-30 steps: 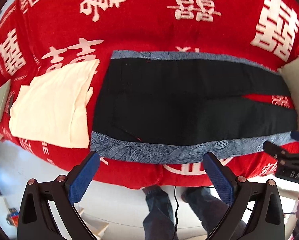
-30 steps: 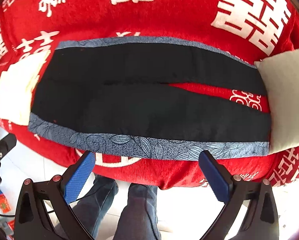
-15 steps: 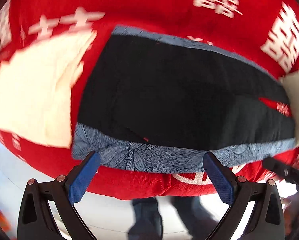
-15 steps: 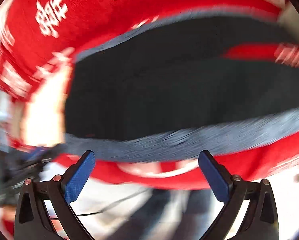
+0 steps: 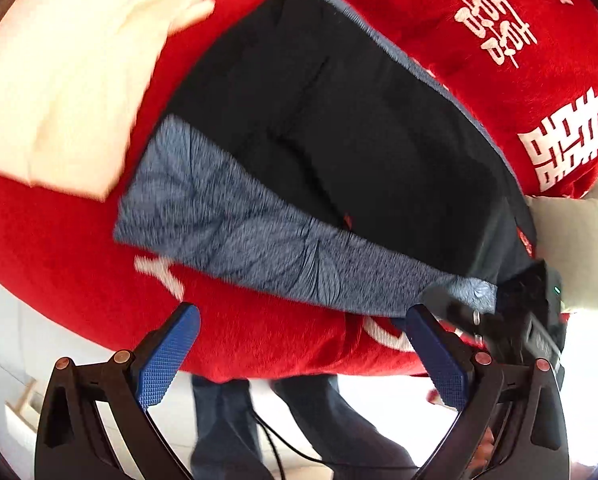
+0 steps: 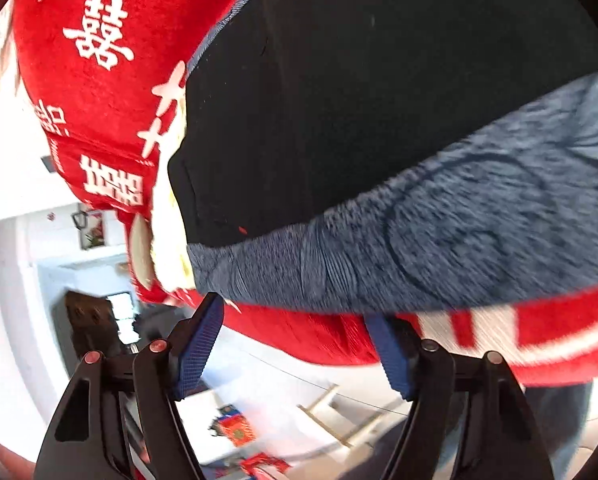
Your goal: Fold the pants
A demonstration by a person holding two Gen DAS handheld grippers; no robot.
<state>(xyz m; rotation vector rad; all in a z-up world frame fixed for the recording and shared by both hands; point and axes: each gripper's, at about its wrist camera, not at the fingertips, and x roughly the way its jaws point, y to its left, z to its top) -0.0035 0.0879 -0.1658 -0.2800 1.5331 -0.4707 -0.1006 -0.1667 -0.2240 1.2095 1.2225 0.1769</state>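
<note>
On the red cover (image 5: pixel 439 8) the pants (image 5: pixel 339 128) lie flat, unfolded; no fold is made yet. We have the left gripper (image 5: pixel 305 354) wide and empty, the right gripper (image 6: pixel 295 344) just narrowing near the grey hem (image 6: pixel 439 248), gripping nothing.

left wrist cam: looked steeply down past its blue fingertips (image 5: pixel 171 354) from the bed's near edge, close | right wrist cam: faced the same edge, closer, tilted | shared: pants (image 5: pixel 339 128) (image 6: pixel 379 100), their grey side stripe (image 5: pixel 239 232) (image 6: pixel 439 240), red blanket (image 5: pixel 439 4) (image 6: pixel 99 80)
</note>
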